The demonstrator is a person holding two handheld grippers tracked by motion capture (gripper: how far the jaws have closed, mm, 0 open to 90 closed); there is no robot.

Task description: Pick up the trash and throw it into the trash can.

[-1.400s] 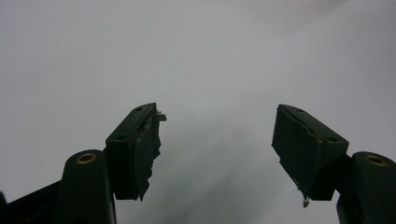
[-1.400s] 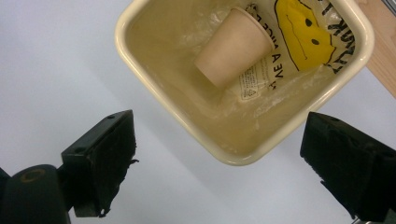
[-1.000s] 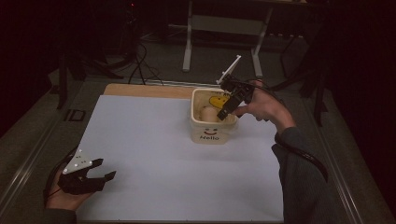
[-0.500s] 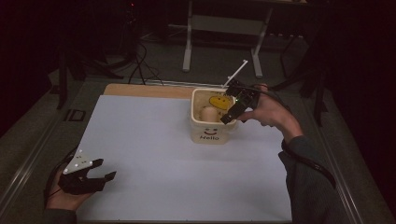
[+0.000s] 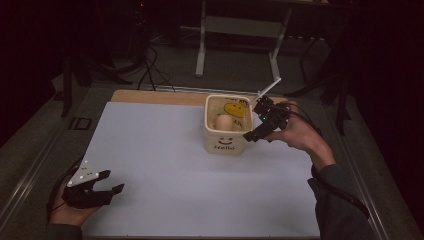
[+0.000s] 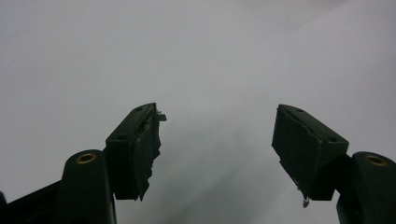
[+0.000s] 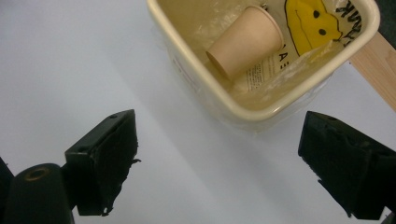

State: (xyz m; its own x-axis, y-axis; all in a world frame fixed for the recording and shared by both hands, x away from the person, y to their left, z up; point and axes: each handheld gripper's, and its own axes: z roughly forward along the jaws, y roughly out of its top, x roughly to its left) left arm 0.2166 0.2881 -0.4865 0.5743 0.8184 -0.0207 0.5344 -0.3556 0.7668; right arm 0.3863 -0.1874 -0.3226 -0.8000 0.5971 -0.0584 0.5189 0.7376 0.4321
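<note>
Down in the bin (image 7: pixel 261 114), on its side with the mouth toward the far wall: the cup (image 7: pixel 245 42), resting on a clear wrapper with a yellow smiley print (image 7: pixel 310 21); from the high view, seen as a pale shape (image 5: pixel 223 122) inside the rim, touched by nothing. Just beside the bin's right wall (image 5: pixel 223 142), held low and outside the rim: the right tool (image 5: pixel 256 124), jaws spread wide and empty, with bare desk and a corner of the bin between them in the right gripper view (image 7: pixel 217 119). A second ago, placed higher and over the bin's right edge; now drawn back to the side and slightly down, the right hand (image 5: pixel 295 132) pulled clear with it. Judged from that: a drop into the bin already finished, and a retreat in progress rather than a new reach. Bin itself unmoved on the desk (image 5: pixel 160 165) across the three high views. Well apart at the near left corner: the left tool (image 5: pixel 112 181), parked in the same spot as before, jaws likewise spread over plain desk (image 6: pixel 217 112) and gripping nothing.
</note>
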